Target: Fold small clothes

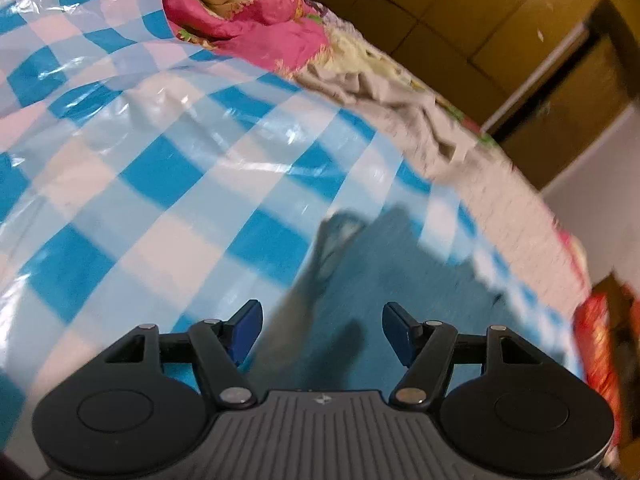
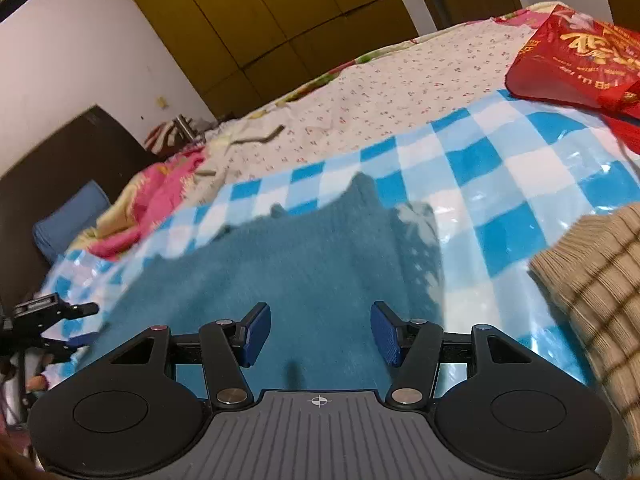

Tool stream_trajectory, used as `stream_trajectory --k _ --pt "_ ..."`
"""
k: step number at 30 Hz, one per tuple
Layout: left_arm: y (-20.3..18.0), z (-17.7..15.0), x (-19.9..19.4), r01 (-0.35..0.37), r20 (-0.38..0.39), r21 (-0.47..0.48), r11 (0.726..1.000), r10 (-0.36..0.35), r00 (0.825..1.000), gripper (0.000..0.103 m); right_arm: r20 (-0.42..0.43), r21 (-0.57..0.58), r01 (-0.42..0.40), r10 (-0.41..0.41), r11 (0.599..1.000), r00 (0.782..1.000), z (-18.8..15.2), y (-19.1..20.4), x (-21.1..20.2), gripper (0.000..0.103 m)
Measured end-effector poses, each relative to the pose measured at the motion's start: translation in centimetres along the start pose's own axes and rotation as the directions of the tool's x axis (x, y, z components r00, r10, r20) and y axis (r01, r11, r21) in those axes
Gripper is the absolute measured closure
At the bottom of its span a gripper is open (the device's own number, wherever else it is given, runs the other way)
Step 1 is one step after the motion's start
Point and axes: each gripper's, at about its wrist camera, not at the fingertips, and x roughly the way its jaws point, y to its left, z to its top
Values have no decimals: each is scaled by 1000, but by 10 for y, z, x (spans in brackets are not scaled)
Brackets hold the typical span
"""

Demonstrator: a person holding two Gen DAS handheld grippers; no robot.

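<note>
Both pairs of blue fingers (image 2: 256, 330) stand spread with nothing between them: I see my right gripper (image 2: 318, 332) hovering over the teal knitted garment (image 2: 304, 264), and my left gripper (image 1: 322, 334) hovering over the same garment's blurred edge (image 1: 376, 280). That garment lies spread on the blue-and-white checked plastic sheet (image 2: 500, 168), and I take it as my landmark. Right of it sits a beige striped knit (image 2: 592, 280), perhaps the next piece or one already done; I cannot tell which. Beyond it, further right, rests a red printed bag (image 2: 576, 60). Beyond it to the left, a pink quilt (image 2: 160, 188) is bunched up. I judge the fold has not begun, or sits between folds. Next, each gripper needs to drop to an edge of the garment, pinch one layer only, and lift without dragging the slippery sheet.
</note>
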Motion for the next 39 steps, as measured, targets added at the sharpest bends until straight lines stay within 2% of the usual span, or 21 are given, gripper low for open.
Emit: stream_trajectory --k 4,7,9,11,14,17,19,21,24,25,27,30,32,33,35,37,39 --pt "-1 -28 -12 15 -32 83 996 -12 999 28 4 25 4 -4 1000 1000 -12 -6 -9 49" --pt "0 -44 -21 43 -29 102 994 -40 999 28 23 24 11 -11 1000 1000 -15 -6 -21 49" --pt "2 -50 -17 44 -62 108 993 -38 997 28 23 8 25 -25 1000 999 -16 -7 -25 48" --pt "1 -55 -14 25 -68 123 992 -16 998 29 -2 6 44 -44 999 999 -19 -11 -24 47" --pt "-1 -57 -16 46 -68 120 992 -38 997 31 -59 35 22 -20 999 998 -24 -15 -19 47" --pt "-9 -59 -19 30 -59 179 983 -20 998 31 -56 11 13 -12 1000 998 -28 -12 -18 57" --pt "-12 -58 -14 15 -67 197 980 -2 998 28 -59 6 46 -45 999 997 -27 -11 -14 75" --pt "-9 -56 -8 12 -79 174 985 2 997 28 -78 54 41 -37 998 996 -24 -19 -7 85" --pt "-5 -58 -11 38 -96 121 992 -26 995 45 -111 123 9 5 992 994 -26 -26 -9 91" --pt "-6 -61 -16 42 -92 134 990 -30 995 53 -114 131 -9 24 991 993 -27 -27 -15 92" --pt "-6 -67 -27 52 -96 153 987 -37 995 61 -123 132 -36 52 991 991 -30 -26 -31 92" --pt "-1 -80 -42 65 -120 140 988 -48 992 65 -150 132 -45 65 990 987 -38 -25 -50 93" --pt "4 -91 -48 82 -154 122 989 -63 986 71 -167 133 -46 68 990 984 -43 -26 -55 93" --pt "6 -96 -48 78 -175 117 990 -56 983 72 -177 124 -39 61 992 982 -45 -26 -54 93" --pt "10 -110 -41 31 -209 148 989 0 978 75 -203 107 -9 31 994 979 -46 -27 -42 93" --pt "12 -115 -40 21 -206 140 990 9 978 77 -218 111 12 13 994 976 -48 -32 -31 93" --pt "12 -112 -46 39 -195 113 993 -16 981 77 -222 135 13 17 991 975 -50 -35 -32 93"
